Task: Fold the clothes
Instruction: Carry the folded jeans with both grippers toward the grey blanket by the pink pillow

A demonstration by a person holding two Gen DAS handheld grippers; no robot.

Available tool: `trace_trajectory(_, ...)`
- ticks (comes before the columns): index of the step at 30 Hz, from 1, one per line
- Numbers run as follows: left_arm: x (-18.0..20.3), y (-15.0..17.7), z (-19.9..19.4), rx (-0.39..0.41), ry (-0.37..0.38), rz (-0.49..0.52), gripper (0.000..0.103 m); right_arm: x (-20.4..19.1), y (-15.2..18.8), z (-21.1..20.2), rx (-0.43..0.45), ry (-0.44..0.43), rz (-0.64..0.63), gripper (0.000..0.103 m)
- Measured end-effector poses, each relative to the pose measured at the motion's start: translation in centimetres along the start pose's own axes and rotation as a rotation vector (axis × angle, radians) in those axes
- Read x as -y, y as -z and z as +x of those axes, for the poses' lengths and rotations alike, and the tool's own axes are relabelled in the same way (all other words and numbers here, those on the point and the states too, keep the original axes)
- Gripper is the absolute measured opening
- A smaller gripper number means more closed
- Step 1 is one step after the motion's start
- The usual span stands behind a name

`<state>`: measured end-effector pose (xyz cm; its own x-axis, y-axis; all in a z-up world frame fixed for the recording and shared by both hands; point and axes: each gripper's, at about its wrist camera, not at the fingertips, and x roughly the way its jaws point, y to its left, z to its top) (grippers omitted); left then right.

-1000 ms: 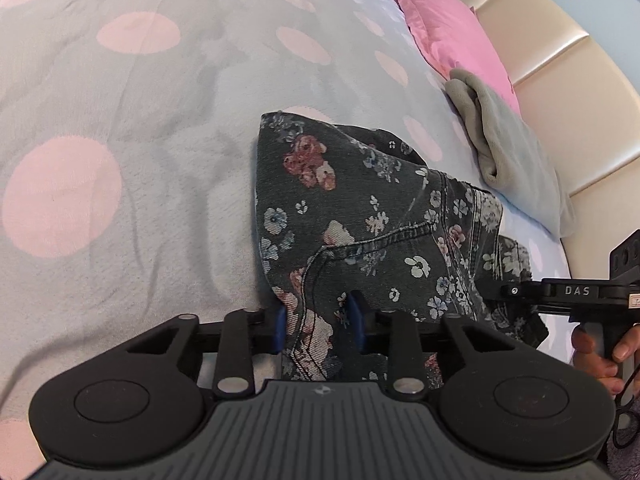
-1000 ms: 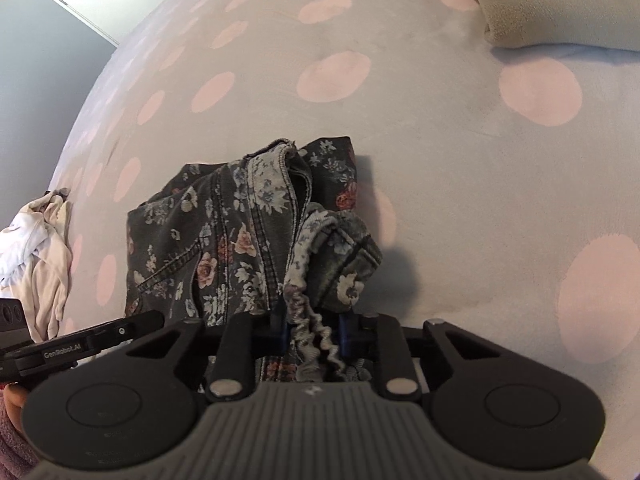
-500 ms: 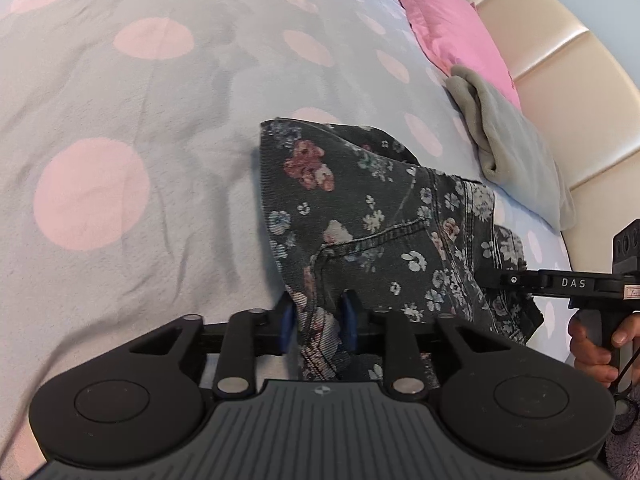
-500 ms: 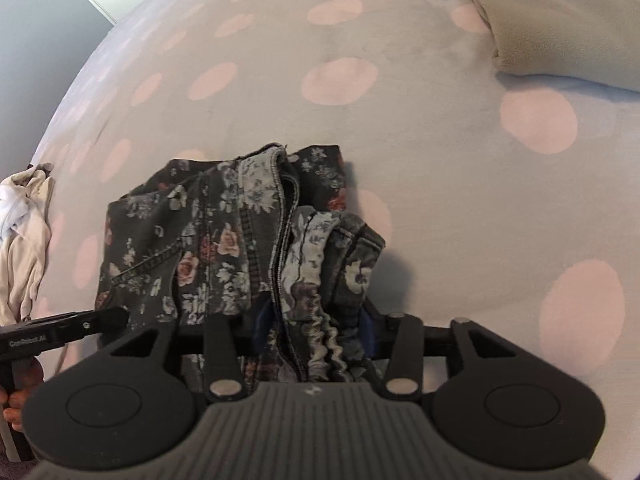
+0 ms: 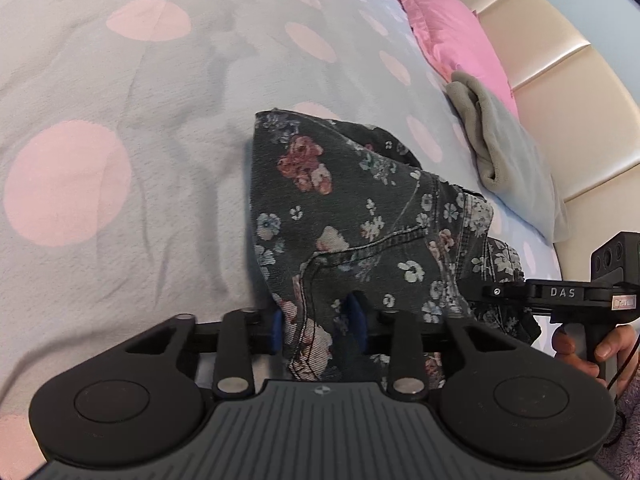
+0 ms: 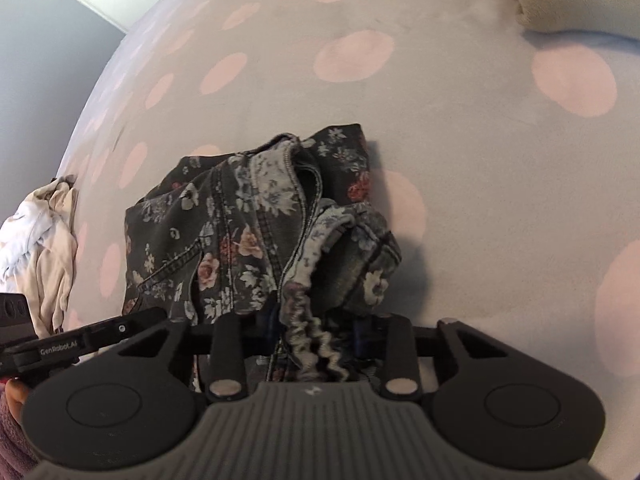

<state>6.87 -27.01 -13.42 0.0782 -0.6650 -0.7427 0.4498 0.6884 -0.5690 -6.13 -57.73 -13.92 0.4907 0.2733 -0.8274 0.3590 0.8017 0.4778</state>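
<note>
Both tongs, left tongs point(image 5: 318, 326) and right tongs point(image 6: 316, 330), are pinching the near edge of the floral jeans point(image 5: 352, 208), bunched mid-bed point(image 5: 120, 80) with pillows point(image 5: 452, 36) at 2 o'clock, probably so both corners fold over together.

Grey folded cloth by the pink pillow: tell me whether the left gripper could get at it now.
Probably not yet: the left gripper has the floral garment between its fingers, and the grey cloth lies beyond it.
</note>
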Motion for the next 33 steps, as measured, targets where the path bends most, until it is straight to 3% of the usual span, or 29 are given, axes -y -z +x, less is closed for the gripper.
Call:
trace_trajectory(6, 1.5, 0.5, -1.5, 0.054, -0.021, 0.056, 0.009, -0.8, 0.1, -1.9, 0.065, -0.029, -0.030, 0.021)
trace_trajectory(11, 3.8, 0.6, -3.0, 0.111, -0.037, 0.125, 0.008, -1.4, -0.1, -4.7, 0.138, -0.056, -0.031, 0.021)
trace_trajectory(18, 7.4, -0.2, -2.8, 0.134, 0.035, 0.207, 0.008, 0.4, -3.0, -12.0, 0.232, -0.029, -0.032, 0.021)
trace_trajectory(25, 16.6, -5.2, 0.7, 0.113, 0.144, 0.300, 0.008, 4.8, -7.5, -20.4, 0.312, 0.054, -0.084, 0.021)
trace_trajectory(29, 22.6, -8.5, 3.8, 0.126, 0.163, 0.391, 0.008, 7.9, -11.6, -24.5, 0.370, 0.090, -0.112, 0.021)
trace_trajectory(33, 27.7, -11.7, 7.5, 0.141, 0.167, 0.481, 0.008, 12.0, -15.7, -26.0, 0.441, 0.107, -0.111, 0.021)
